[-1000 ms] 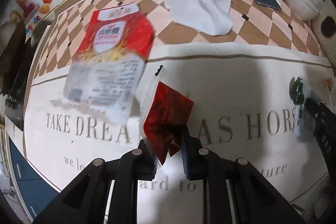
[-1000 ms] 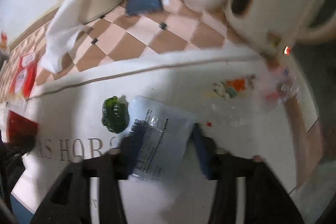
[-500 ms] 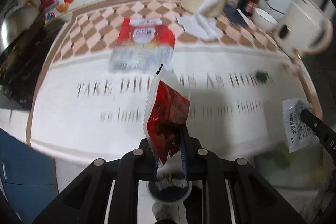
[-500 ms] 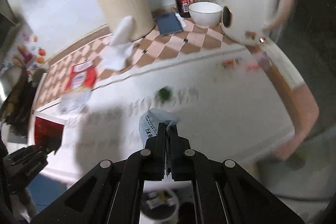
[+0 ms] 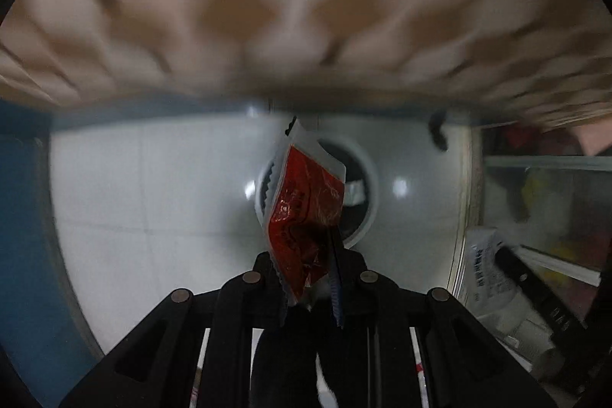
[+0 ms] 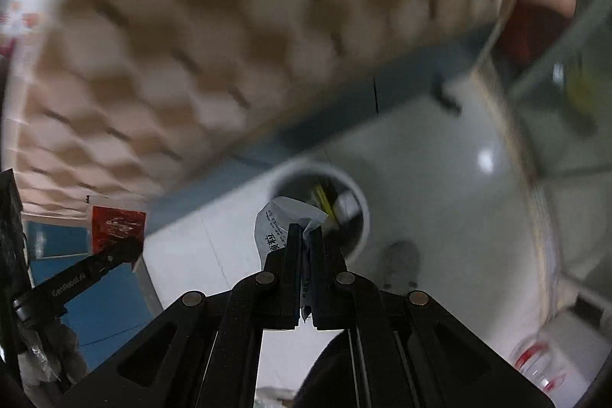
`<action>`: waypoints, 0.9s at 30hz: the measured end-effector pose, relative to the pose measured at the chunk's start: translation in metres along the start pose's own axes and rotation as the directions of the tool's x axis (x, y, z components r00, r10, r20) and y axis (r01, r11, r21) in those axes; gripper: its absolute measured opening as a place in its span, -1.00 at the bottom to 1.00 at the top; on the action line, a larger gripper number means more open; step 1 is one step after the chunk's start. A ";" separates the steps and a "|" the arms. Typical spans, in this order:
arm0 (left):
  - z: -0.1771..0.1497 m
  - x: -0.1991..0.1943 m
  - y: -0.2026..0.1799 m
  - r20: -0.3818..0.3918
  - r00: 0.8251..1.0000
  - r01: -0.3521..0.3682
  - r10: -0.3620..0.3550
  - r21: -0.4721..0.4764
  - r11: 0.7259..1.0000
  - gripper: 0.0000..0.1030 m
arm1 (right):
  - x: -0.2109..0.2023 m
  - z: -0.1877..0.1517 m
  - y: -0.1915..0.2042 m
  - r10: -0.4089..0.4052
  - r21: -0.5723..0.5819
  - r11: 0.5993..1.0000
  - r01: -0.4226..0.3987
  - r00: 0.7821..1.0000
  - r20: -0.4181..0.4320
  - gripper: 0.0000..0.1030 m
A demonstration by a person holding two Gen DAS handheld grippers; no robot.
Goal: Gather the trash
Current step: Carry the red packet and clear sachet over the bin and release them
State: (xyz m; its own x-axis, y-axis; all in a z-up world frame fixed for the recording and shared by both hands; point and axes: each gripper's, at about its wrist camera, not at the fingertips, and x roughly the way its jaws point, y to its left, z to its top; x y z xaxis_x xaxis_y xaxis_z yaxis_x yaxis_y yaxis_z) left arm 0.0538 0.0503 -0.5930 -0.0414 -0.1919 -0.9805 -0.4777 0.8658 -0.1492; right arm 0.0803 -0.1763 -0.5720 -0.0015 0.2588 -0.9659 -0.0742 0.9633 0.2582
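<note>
My left gripper (image 5: 308, 268) points down, shut on a red sauce packet (image 5: 304, 213) that hangs over a round white trash bin (image 5: 365, 217) on the pale tiled floor. The bin's dark opening holds some scraps. In the right wrist view my right gripper (image 6: 304, 236) is shut on a crumpled pale blue-white wrapper (image 6: 281, 220), just short of the same bin (image 6: 361, 201). The left gripper with its red packet (image 6: 116, 228) shows at that view's left edge, and the right gripper with its wrapper (image 5: 485, 266) at the left view's right edge.
The checkered counter cloth (image 5: 306, 6) fills the top of both views, blurred, with a blue cabinet front (image 6: 107, 293) below it. Shelves with cluttered items (image 5: 547, 201) stand to the right of the bin. A dark smudge (image 6: 399, 260) marks the floor tiles near the bin.
Both grippers have swung off the countertop and down toward the floor, carrying the red packet and the pale wrapper. The right jaws closed on the wrapper early on. The bin now fills the middle.
</note>
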 end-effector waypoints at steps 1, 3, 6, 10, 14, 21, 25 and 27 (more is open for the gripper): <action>0.001 0.027 0.005 -0.020 1.000 0.001 -0.001 -0.007 1.000 -0.73 | 0.030 -0.005 -0.007 -0.011 0.004 1.000 0.011 1.000 -0.022 -0.93; 0.007 0.086 0.013 -0.060 0.998 0.011 -0.012 -0.012 1.000 -0.73 | 0.091 -0.013 -0.022 -0.012 0.007 1.000 0.012 0.998 -0.059 -0.93; 0.014 0.170 0.022 -0.122 0.992 0.026 -0.028 -0.019 0.999 -0.72 | 0.171 -0.022 -0.039 -0.021 -0.013 1.000 0.020 0.995 -0.101 -0.93; 0.014 0.243 0.031 -0.174 0.984 0.032 -0.041 -0.053 0.998 -0.70 | 0.265 -0.034 -0.060 -0.043 -0.071 0.997 0.033 0.989 -0.144 -0.92; 0.002 0.263 0.035 -0.170 0.985 0.014 -0.021 -0.041 0.999 -0.62 | 0.303 -0.039 -0.071 -0.039 -0.061 0.998 0.028 0.981 -0.190 -0.84; -0.009 0.238 0.041 -0.086 0.995 -0.049 0.049 0.001 0.999 0.88 | 0.301 -0.039 -0.072 -0.107 -0.093 0.992 0.091 0.978 -0.180 -0.05; -0.015 0.208 0.043 -0.009 0.992 -0.124 0.124 0.019 0.992 1.00 | 0.277 -0.037 -0.065 -0.214 -0.170 0.967 0.191 0.969 -0.125 0.69; -0.021 0.184 0.043 0.049 0.984 -0.174 0.173 0.022 0.985 1.00 | 0.262 -0.035 -0.059 -0.260 -0.207 0.949 0.236 0.961 -0.095 1.00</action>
State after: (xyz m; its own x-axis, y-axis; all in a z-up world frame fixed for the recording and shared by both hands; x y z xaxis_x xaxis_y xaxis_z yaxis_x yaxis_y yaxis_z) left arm 0.0070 0.0420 -0.7768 -0.0799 -0.0166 -0.9967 -0.4435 0.8960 0.0206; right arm 0.0493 -0.1684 -0.8408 -0.0767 -0.0085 -0.9970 -0.2775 0.9606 0.0132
